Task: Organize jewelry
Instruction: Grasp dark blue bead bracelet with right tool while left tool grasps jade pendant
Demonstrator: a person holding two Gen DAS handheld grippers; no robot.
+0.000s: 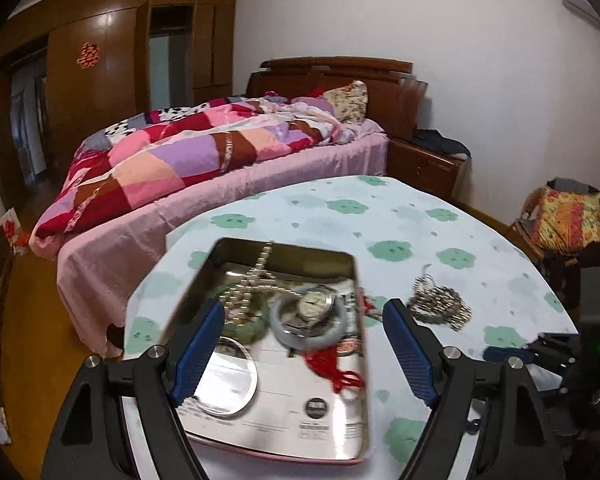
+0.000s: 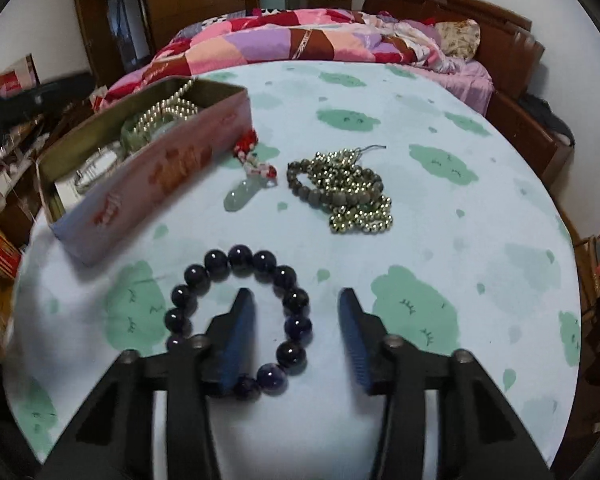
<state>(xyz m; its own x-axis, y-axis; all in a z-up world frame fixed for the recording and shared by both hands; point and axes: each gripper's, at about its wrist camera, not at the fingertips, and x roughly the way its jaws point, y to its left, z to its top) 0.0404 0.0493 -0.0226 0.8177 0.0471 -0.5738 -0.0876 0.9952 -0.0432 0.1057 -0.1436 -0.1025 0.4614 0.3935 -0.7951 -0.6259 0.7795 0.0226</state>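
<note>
An open tin box [image 1: 350,266] lies under my left gripper [image 1: 305,306], whose jaws stand wide open above it with nothing between them. In the box are a pearl strand [image 1: 256,280], a wristwatch [image 1: 314,304], a grey bangle [image 1: 320,338], a green bangle [image 1: 256,322], a red cord [image 1: 334,368] and a silver ring [image 1: 228,380]. My right gripper [image 2: 295,293] is open low over a dark purple bead bracelet [image 2: 216,265]: its left finger sits inside the ring, its right finger outside, and neither pad presses on the beads. Beyond lie a pile of bead strands [image 2: 340,190] and a jade pendant with red beads [image 2: 242,198].
The round table [image 2: 440,240] carries a pale cloth with green clouds. The tin's pink wall [image 2: 160,168] stands left of the bracelet. A bed [image 1: 204,160] lies behind the table, a nightstand [image 1: 424,164] and a cushioned chair [image 1: 568,220] to the right, clutter [image 2: 4,168] to the left.
</note>
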